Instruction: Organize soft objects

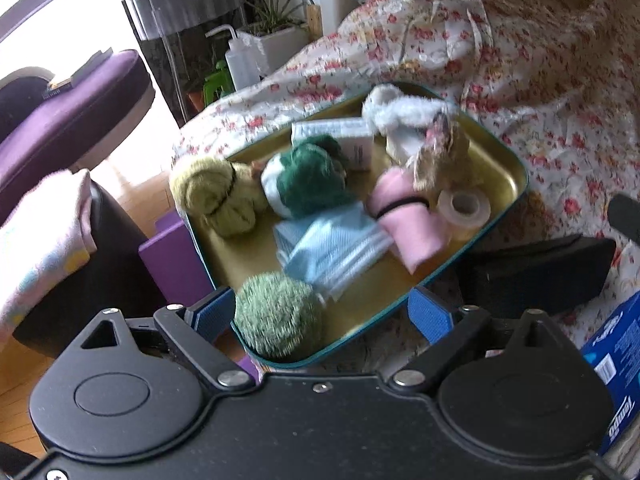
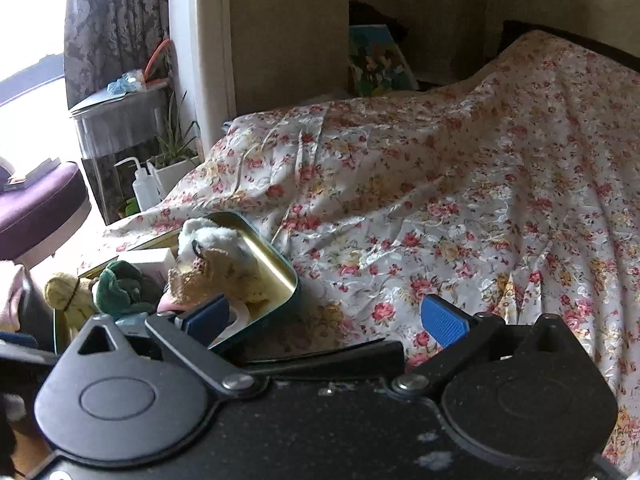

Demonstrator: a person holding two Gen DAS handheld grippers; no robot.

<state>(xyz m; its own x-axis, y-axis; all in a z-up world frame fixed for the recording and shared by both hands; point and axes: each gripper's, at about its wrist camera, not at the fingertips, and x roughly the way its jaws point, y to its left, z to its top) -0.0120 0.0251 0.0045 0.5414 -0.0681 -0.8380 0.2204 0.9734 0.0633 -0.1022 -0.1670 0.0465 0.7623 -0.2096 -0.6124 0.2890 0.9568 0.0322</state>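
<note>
A gold tray with a teal rim [image 1: 496, 160] lies on the floral bedspread [image 1: 540, 92]. It holds a yellow-green rolled cloth [image 1: 218, 196], a dark green and white sock ball [image 1: 308, 180], a fuzzy green ball [image 1: 276, 314], light blue face masks [image 1: 332, 248], a pink rolled cloth [image 1: 404, 220], a white fluffy toy [image 1: 400, 114], a small tan plush [image 1: 440, 156], a white box [image 1: 340, 136] and a tape roll [image 1: 464, 206]. My left gripper [image 1: 324, 314] is open and empty at the tray's near edge, beside the fuzzy ball. My right gripper [image 2: 332, 318] is open and empty above the bedspread [image 2: 460, 200], right of the tray [image 2: 276, 268].
A purple block [image 1: 176, 256] sits left of the tray. A black object [image 1: 536, 268] and a blue tissue pack [image 1: 616, 360] lie on the right. A purple chair [image 1: 72, 120], a folded pastel blanket [image 1: 44, 248], a squeeze bottle [image 1: 240, 64] and plants stand beyond the bed's edge.
</note>
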